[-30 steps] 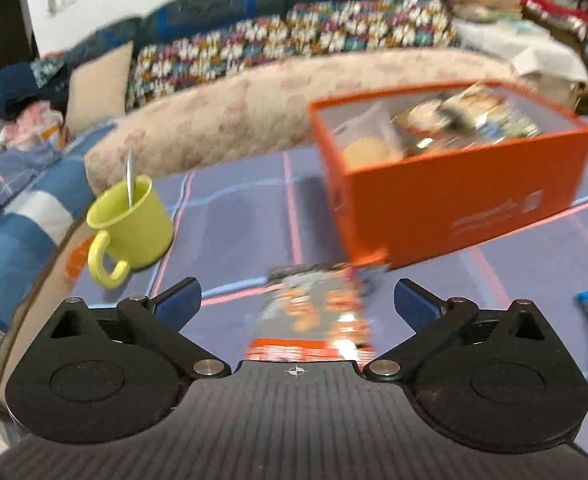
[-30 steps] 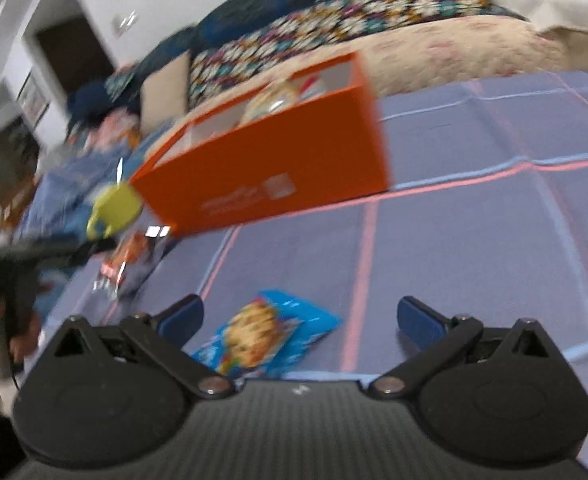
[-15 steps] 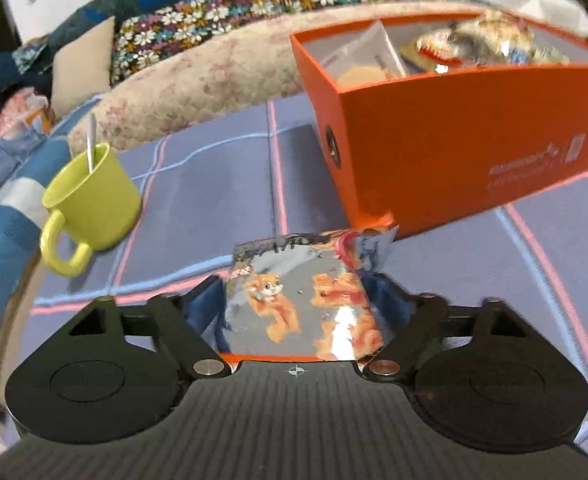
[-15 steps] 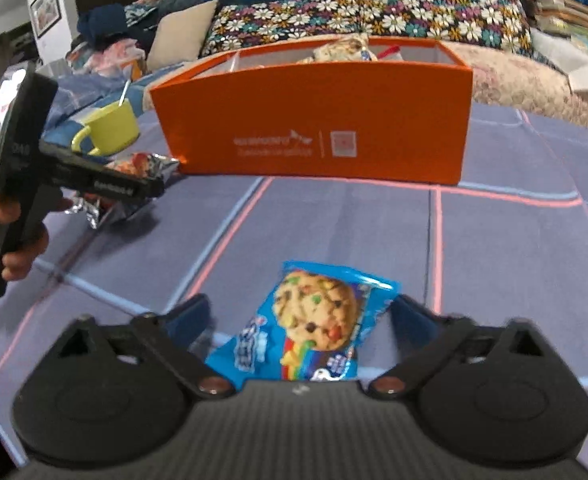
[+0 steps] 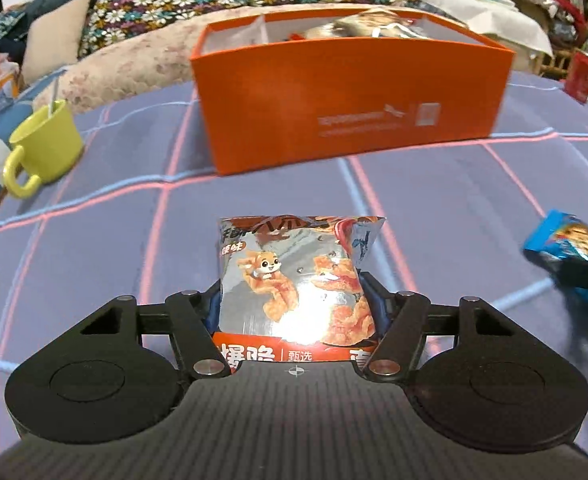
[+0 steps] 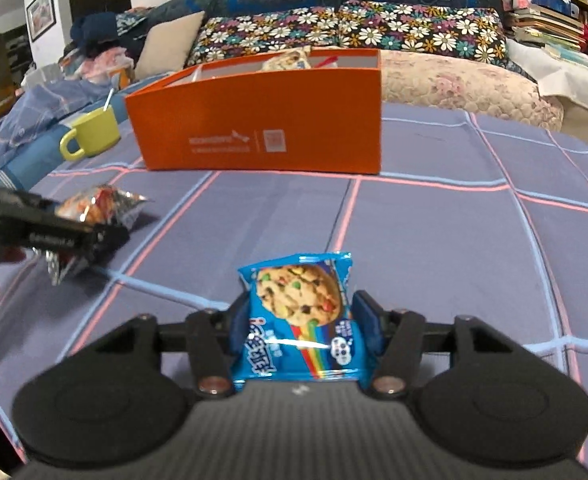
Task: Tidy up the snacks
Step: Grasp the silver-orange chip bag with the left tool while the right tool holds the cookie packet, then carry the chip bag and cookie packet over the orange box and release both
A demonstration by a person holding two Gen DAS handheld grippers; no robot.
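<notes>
My left gripper (image 5: 294, 304) is shut on a silver and orange snack bag (image 5: 294, 276), held above the cloth. My right gripper (image 6: 300, 320) is shut on a blue cookie packet (image 6: 300, 320), also lifted. An orange box (image 5: 354, 92) with several snacks inside stands ahead of both; it also shows in the right wrist view (image 6: 261, 120). The cookie packet appears at the right edge of the left wrist view (image 5: 570, 248). The silver bag (image 6: 93, 208) and left gripper show at the left of the right wrist view.
A yellow-green mug (image 5: 45, 148) with a spoon stands left of the box, also in the right wrist view (image 6: 91, 132). A blue cloth (image 6: 434, 220) with pink and light-blue lines covers the surface. A sofa with floral cushions (image 6: 354, 32) lies behind.
Both grippers have closed on their packets, the left on the silver bag and the right on the cookie packet, and lifted them. The orange box now sits more squarely ahead.
</notes>
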